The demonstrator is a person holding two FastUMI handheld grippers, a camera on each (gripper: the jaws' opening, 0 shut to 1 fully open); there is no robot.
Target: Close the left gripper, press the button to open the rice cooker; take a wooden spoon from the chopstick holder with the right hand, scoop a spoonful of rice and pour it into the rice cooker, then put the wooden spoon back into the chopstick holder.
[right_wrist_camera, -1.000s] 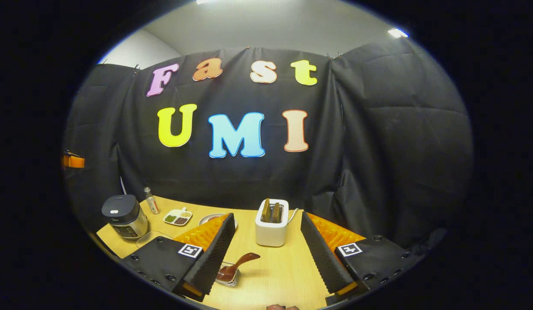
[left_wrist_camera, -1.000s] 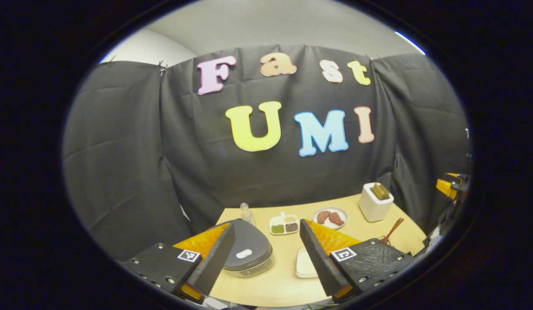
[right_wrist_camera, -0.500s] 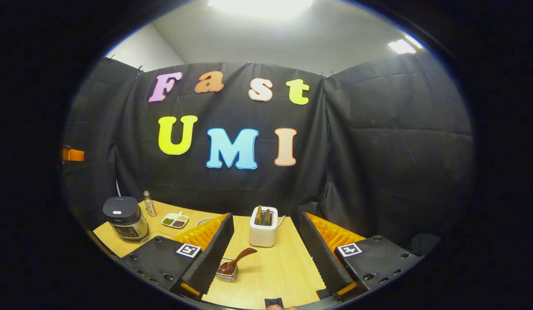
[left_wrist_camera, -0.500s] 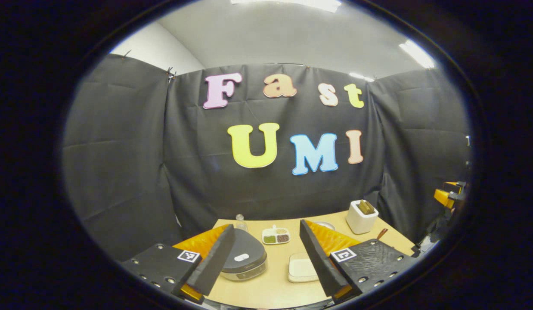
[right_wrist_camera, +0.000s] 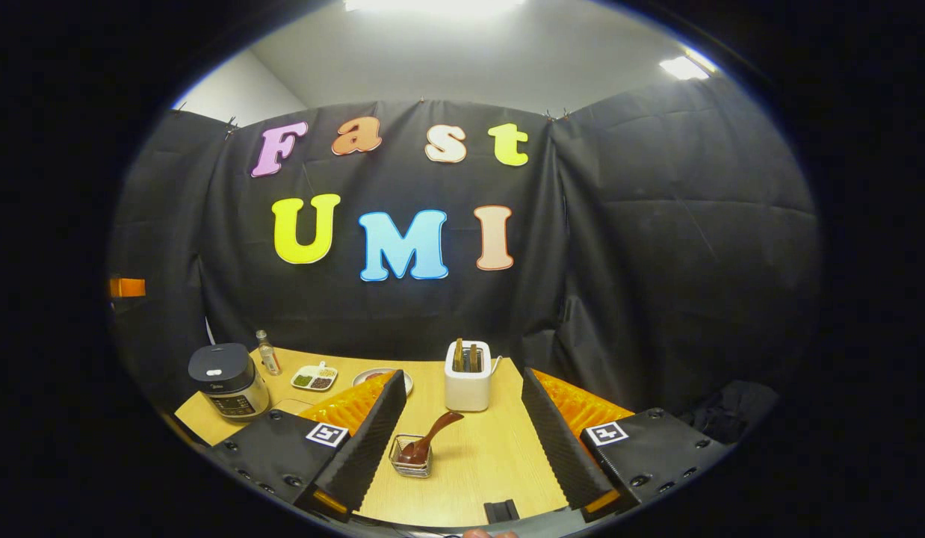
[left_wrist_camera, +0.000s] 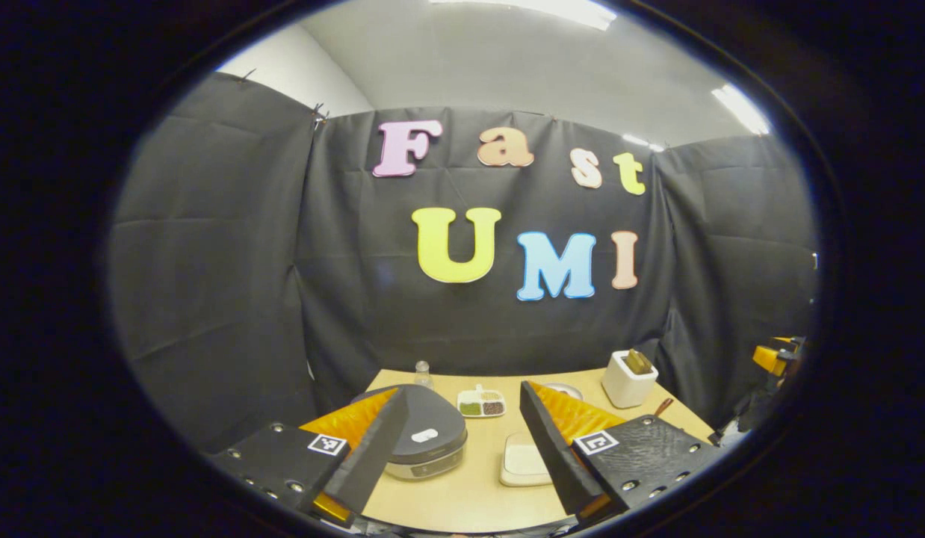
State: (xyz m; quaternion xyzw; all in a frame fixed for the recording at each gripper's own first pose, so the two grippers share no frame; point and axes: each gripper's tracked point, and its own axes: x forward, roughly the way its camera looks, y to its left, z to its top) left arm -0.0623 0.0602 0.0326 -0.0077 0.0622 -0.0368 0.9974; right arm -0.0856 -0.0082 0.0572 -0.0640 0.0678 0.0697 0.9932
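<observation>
Wooden spoon [right_wrist_camera: 431,441] leans in the wire chopstick holder [right_wrist_camera: 411,457] between the right gripper's [right_wrist_camera: 462,441] spread jaws; the left gripper's [left_wrist_camera: 462,441] spread jaws frame the closed rice cooker [left_wrist_camera: 425,441] and a white container [left_wrist_camera: 524,468].

The right gripper [right_wrist_camera: 462,441] hangs with jaws wide apart above the table [right_wrist_camera: 485,471]. Between them, the wooden spoon [right_wrist_camera: 432,439] leans (bowl down) in the chopstick holder [right_wrist_camera: 412,457], with the toaster [right_wrist_camera: 468,377] just behind that holder.

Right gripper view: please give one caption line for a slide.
Open right gripper above the table, wooden spoon in its holder ahead.
</observation>
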